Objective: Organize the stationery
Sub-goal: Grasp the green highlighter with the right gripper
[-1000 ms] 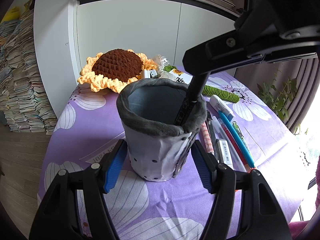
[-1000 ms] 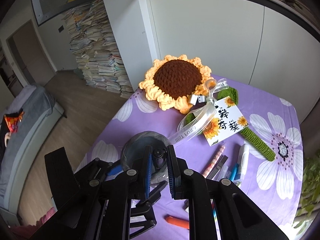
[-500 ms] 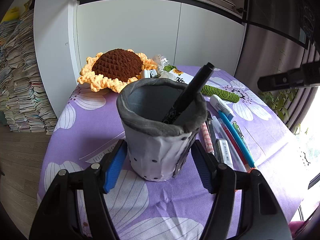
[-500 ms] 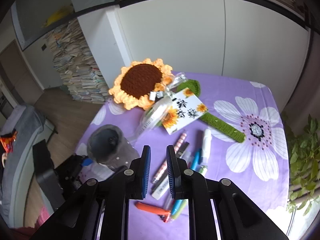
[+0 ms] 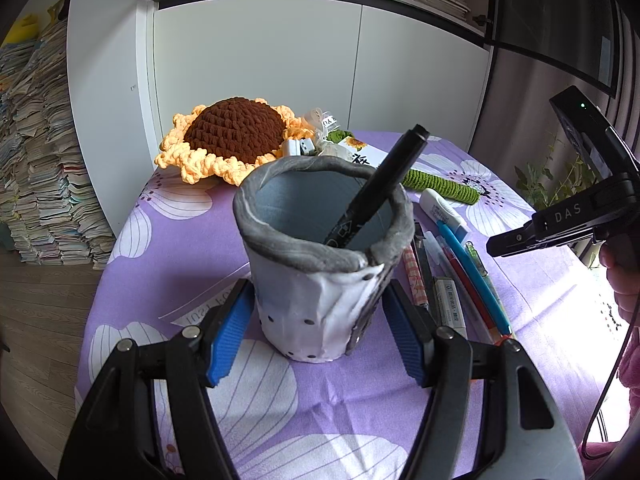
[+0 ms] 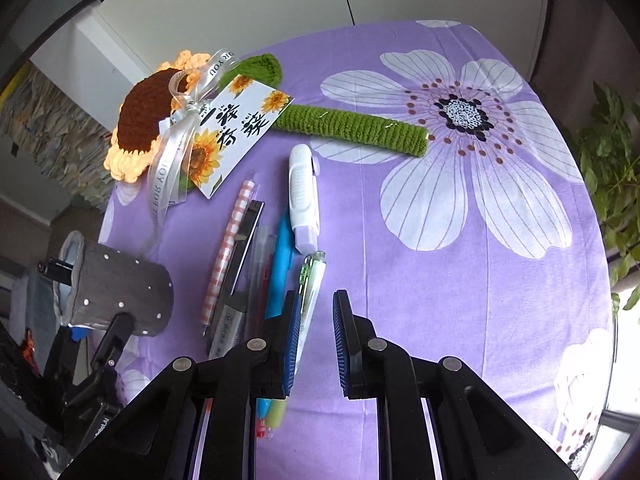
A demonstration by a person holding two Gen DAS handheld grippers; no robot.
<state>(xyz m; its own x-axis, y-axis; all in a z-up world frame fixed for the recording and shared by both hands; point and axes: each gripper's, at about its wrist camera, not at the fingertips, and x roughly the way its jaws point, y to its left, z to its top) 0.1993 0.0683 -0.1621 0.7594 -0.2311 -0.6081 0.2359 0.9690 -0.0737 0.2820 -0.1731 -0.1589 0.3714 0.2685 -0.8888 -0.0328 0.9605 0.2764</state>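
The grey fabric pen holder [image 5: 320, 268] was bracketed by the left gripper [image 5: 316, 332], its jaws apart on either side, apparently to keep the soft cup upright. A black marker [image 5: 376, 188] was leaned inside. The right gripper [image 6: 316, 344] was held open and empty over the row of pens, beside the green pen [image 6: 310, 288], probably next.

The right gripper [image 6: 314, 340] let go of the black marker [image 5: 374, 194] and moved above the pens.

The left hand-held gripper [image 5: 316, 332] brackets the grey cup [image 5: 320, 264]; a black marker [image 5: 376, 188] leans inside, pens [image 5: 456, 268] beside.
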